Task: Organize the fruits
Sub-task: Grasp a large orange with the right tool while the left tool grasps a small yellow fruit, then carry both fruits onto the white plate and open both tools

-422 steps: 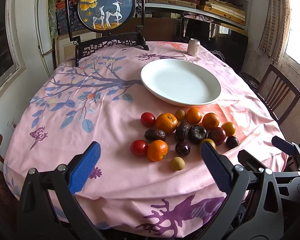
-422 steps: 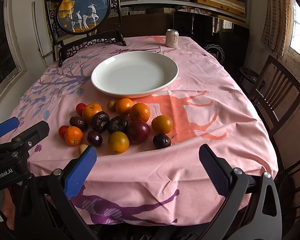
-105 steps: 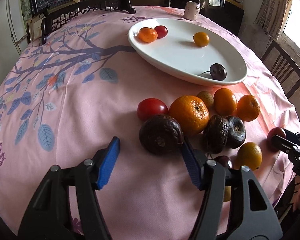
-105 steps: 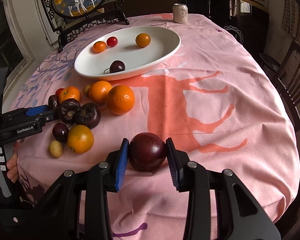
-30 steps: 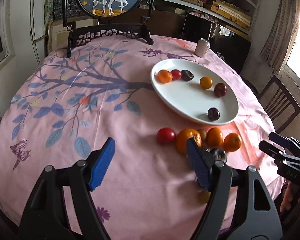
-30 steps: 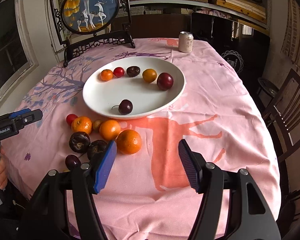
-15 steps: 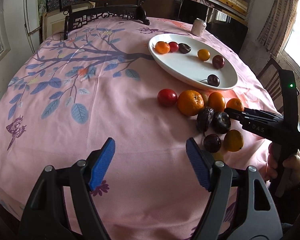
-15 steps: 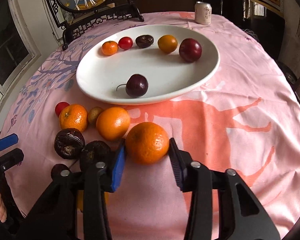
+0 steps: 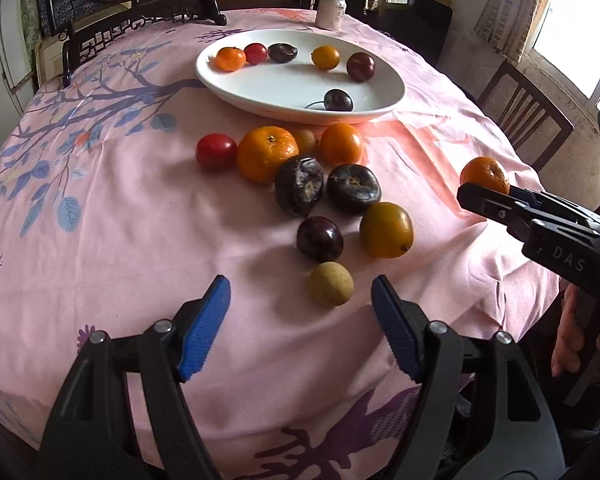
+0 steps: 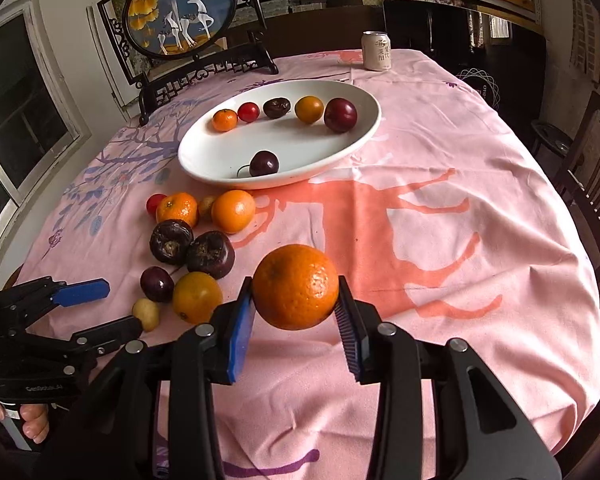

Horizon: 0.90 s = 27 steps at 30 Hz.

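My right gripper point(image 10: 296, 312) is shut on an orange point(image 10: 296, 286) and holds it lifted above the pink tablecloth; it also shows in the left wrist view point(image 9: 485, 174). My left gripper point(image 9: 300, 320) is open and empty, just short of a small tan fruit point(image 9: 331, 283). A white oval plate point(image 10: 364, 128) holds several fruits, among them a dark cherry point(image 10: 264, 163). Several fruits lie loose in front of the plate, such as a mandarin point(image 9: 267, 153), a red tomato point(image 9: 216, 151) and two wrinkled dark fruits point(image 9: 300, 185).
A drink can point(image 10: 376, 51) stands beyond the plate. A framed round deer picture point(image 10: 180, 8) stands at the table's far left. Wooden chairs point(image 10: 592, 160) stand to the right. The tablecloth drops over the near table edge point(image 9: 340, 420).
My right gripper has closed on the orange and lifted it off the cloth. My left gripper has moved forward and down, closer to the small tan fruit.
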Each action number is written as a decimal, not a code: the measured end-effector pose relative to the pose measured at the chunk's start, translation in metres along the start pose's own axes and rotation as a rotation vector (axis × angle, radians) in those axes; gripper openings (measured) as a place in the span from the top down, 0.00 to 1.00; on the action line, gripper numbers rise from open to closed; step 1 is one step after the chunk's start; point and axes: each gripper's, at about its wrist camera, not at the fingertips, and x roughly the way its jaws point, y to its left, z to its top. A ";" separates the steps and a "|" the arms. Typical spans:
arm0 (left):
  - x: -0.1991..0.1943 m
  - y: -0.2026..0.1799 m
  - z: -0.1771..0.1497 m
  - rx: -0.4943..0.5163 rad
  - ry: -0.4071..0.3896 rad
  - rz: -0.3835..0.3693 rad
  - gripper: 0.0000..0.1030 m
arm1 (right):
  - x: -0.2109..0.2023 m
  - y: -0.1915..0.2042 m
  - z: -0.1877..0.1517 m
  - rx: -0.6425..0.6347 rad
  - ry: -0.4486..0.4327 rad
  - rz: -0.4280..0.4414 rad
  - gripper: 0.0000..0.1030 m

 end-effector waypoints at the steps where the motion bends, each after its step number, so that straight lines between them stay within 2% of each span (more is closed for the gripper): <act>1: 0.002 -0.003 0.000 0.003 0.001 0.010 0.33 | -0.002 0.000 0.000 -0.001 -0.006 0.006 0.61; 3: 0.011 -0.006 0.001 0.003 0.026 0.013 0.55 | -0.006 0.001 -0.001 -0.006 -0.017 0.016 0.61; 6: 0.016 -0.008 0.001 -0.003 0.029 0.020 0.65 | -0.008 0.002 -0.003 -0.012 -0.023 0.034 0.61; 8: 0.015 -0.010 0.001 -0.002 0.033 -0.013 0.76 | -0.009 0.002 -0.004 -0.012 -0.023 0.038 0.61; 19: -0.017 0.005 0.009 -0.026 -0.043 -0.017 0.76 | -0.006 -0.002 -0.008 0.014 -0.015 0.041 0.61; 23: -0.033 0.018 0.030 -0.021 -0.106 0.012 0.76 | 0.000 0.000 -0.003 0.011 -0.002 0.046 0.61; 27: -0.031 0.032 0.065 -0.025 -0.133 0.051 0.76 | 0.008 0.004 0.009 -0.002 0.009 0.060 0.61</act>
